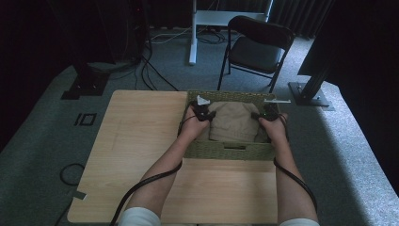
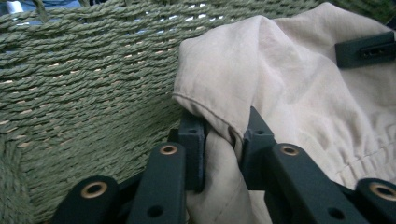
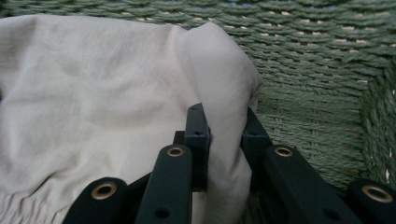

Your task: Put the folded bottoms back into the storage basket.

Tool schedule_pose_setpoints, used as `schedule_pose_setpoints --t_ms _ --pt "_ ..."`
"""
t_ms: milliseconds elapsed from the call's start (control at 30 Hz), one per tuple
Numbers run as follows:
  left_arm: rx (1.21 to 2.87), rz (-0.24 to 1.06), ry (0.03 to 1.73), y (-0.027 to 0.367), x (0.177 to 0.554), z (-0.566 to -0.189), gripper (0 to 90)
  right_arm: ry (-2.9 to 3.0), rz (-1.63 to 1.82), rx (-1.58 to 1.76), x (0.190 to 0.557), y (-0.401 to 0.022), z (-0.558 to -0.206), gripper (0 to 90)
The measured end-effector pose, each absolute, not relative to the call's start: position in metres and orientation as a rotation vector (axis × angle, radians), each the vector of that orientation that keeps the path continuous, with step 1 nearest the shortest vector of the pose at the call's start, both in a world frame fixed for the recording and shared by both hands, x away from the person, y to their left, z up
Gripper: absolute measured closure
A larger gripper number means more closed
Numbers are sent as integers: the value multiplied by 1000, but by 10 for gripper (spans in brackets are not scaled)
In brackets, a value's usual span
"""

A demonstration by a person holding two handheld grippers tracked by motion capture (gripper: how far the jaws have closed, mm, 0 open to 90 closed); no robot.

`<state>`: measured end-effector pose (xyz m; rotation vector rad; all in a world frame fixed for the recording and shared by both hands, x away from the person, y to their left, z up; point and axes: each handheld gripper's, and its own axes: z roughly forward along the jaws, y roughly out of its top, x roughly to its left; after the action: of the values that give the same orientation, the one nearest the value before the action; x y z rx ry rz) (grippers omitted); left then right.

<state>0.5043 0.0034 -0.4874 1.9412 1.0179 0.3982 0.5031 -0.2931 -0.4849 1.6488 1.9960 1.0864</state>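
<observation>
A folded beige cloth (image 1: 233, 120) lies inside a green woven basket (image 1: 230, 149) on the wooden table. My left gripper (image 1: 202, 113) is down in the basket at the cloth's left edge, and my right gripper (image 1: 263, 115) is at its right edge. In the left gripper view the gripper (image 2: 223, 126) is shut on a hemmed fold of the cloth (image 2: 280, 84), close to the basket wall (image 2: 84, 84). A black part of the other gripper (image 2: 364, 49) shows at the far side. In the right gripper view the gripper (image 3: 224, 123) is shut on the cloth's (image 3: 93, 93) folded edge beside the basket wall (image 3: 317, 70).
The basket stands at the far right of the table (image 1: 141, 141). A white tag (image 1: 203, 100) sits at the basket's far left corner. Beyond the table are a black folding chair (image 1: 256, 44), a white desk leg (image 1: 192, 33) and black stands with floor cables.
</observation>
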Motion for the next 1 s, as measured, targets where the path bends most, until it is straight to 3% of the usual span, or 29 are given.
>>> schedule_pose_setpoints --t_ms 167,233,267,300,400,500,533,600,900,1000 --pt "1966 430 1042 -1 506 -494 654 2004 1008 1684 509 -291 -491 651" --pt "1969 432 1056 -1 507 -496 537 2009 997 1695 510 -292 -492 610" --pt "1958 448 1075 -1 508 -498 537 2015 974 1699 510 -291 -493 566" --pt "1966 467 1070 -1 509 -498 396 2016 940 1687 511 -289 -493 475" --pt "1965 488 1070 2 509 -497 333 2038 878 1638 511 -285 -493 427" --pt "1923 507 1088 5 509 -490 275 2003 919 1597 511 -284 -489 289" --pt "1925 500 1078 6 508 -487 275 2003 919 1597 511 -284 -489 289" --pt "1925 469 1046 5 505 -479 275 1992 958 1573 510 -284 -484 206" --pt "1888 393 1026 2 496 -461 227 1991 1029 1508 502 -281 -460 151" --pt "1872 432 1018 2 491 -449 226 1975 1052 1498 498 -280 -453 150"
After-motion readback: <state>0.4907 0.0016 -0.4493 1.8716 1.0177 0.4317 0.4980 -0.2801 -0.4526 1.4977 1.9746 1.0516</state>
